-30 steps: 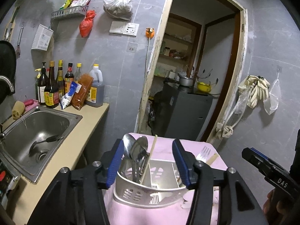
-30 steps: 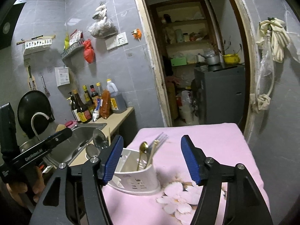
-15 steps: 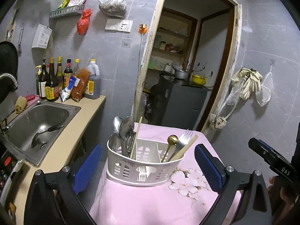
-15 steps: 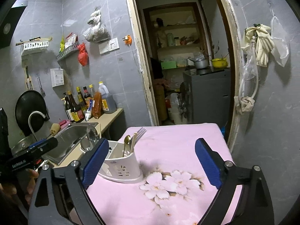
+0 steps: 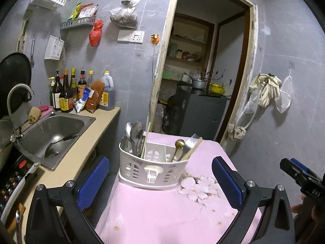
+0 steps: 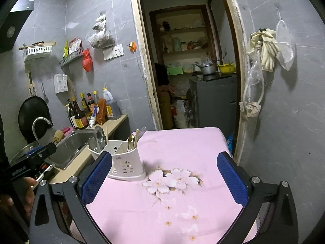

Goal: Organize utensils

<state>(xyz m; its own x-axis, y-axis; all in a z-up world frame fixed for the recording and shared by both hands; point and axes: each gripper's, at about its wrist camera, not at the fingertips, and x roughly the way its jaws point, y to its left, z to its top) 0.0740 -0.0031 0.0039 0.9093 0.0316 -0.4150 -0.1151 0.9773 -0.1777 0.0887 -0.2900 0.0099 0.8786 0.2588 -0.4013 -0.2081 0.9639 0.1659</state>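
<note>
A white plastic utensil caddy (image 5: 152,168) stands on the pink flowered tablecloth (image 5: 162,213). Its left compartment holds silver spoons (image 5: 135,136) and a chopstick. Its right compartment holds a gold spoon (image 5: 178,144), a fork (image 5: 192,141) and a chopstick. The caddy also shows in the right wrist view (image 6: 124,160). My left gripper (image 5: 160,181) is open and empty, a short way in front of the caddy. My right gripper (image 6: 164,177) is open and empty, to the right of the caddy above the cloth.
A steel sink (image 5: 52,134) with a ladle in it sits in the counter to the left. Sauce bottles (image 5: 69,93) stand against the wall. An open doorway (image 5: 199,81) lies behind the table. An induction cooker (image 5: 14,172) is at the near left.
Both grippers have opened wide and pulled back from the caddy, which now stands free on the cloth.
</note>
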